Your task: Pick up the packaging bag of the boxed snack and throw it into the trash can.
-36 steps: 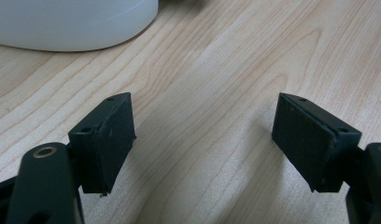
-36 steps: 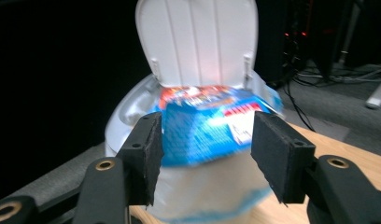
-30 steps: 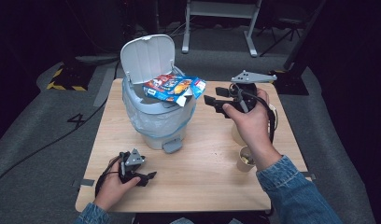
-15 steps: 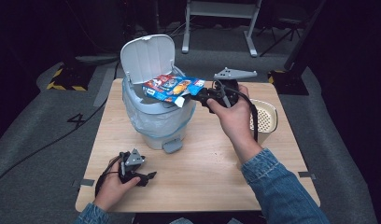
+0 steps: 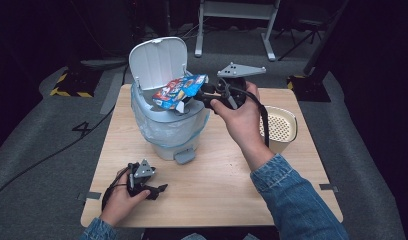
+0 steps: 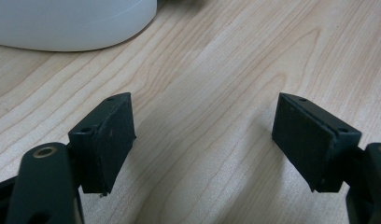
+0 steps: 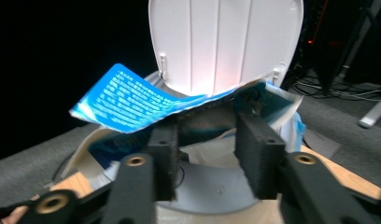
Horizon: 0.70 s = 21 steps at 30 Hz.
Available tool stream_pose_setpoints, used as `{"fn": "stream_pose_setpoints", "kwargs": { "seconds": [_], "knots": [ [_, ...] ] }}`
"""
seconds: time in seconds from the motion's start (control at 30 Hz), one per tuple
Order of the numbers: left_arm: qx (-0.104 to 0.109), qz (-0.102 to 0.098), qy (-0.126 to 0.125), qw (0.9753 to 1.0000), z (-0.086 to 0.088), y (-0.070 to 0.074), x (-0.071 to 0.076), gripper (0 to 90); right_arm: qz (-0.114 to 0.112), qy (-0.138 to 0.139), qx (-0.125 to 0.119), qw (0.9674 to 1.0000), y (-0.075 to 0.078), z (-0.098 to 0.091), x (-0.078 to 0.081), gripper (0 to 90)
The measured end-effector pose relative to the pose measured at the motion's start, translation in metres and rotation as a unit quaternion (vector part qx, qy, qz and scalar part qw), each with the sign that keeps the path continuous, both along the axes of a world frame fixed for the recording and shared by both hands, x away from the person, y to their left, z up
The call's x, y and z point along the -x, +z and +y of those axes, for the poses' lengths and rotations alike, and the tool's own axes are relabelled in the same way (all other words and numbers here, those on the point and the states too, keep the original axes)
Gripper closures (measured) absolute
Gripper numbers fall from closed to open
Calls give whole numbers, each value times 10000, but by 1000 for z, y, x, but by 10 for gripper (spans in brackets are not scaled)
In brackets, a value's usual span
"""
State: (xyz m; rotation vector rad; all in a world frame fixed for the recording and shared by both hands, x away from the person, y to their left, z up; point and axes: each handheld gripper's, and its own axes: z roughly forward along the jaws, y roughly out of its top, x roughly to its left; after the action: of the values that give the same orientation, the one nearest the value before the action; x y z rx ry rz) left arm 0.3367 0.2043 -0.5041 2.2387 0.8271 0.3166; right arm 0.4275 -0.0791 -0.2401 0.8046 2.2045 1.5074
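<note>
Snack packet (image 5: 178, 91) looks light, crinkly and slippery, lying across the bin (image 5: 164, 131) rim just ahead of the right gripper (image 7: 208, 151), whose half-spread jaws, just reopening, hold nothing; pinch its near edge.

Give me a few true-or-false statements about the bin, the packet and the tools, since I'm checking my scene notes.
1. The bin's lid stands open. True.
2. The left tool grips the packet. False: it rests on the table, jaws apart and empty.
3. The blue packet lies flat on the table. False: it sits across the mouth of the bin.
4. A cream strainer stands at the table's right side. True.
</note>
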Motion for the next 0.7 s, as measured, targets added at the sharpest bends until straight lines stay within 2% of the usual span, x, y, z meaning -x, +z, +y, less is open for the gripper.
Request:
{"fn": "stream_pose_setpoints", "kwargs": {
  "seconds": [0.13, 0.37, 0.5, 0.6, 0.7],
  "knots": [
    [-5, -6, -4, 10000, 0, 0, 0, 213, -49, -159, -39, 9999, 2, -6, 1, 493],
    [6, 11, -3, 10000, 0, 0, 0, 213, -326, -537, 155, 9979, 6, -16, -6, 404],
    [5, 11, -4, 10000, 0, 0, 0, 213, -293, -516, 219, 9980, 3, -17, -14, 377],
    [7, 12, -4, 10000, 0, 0, 0, 213, -158, -499, 158, 9985, -1, -17, -20, 375],
    [8, 11, -2, 10000, 0, 0, 0, 213, -124, -456, 199, 9987, -5, -14, -25, 375]
  ]
}}
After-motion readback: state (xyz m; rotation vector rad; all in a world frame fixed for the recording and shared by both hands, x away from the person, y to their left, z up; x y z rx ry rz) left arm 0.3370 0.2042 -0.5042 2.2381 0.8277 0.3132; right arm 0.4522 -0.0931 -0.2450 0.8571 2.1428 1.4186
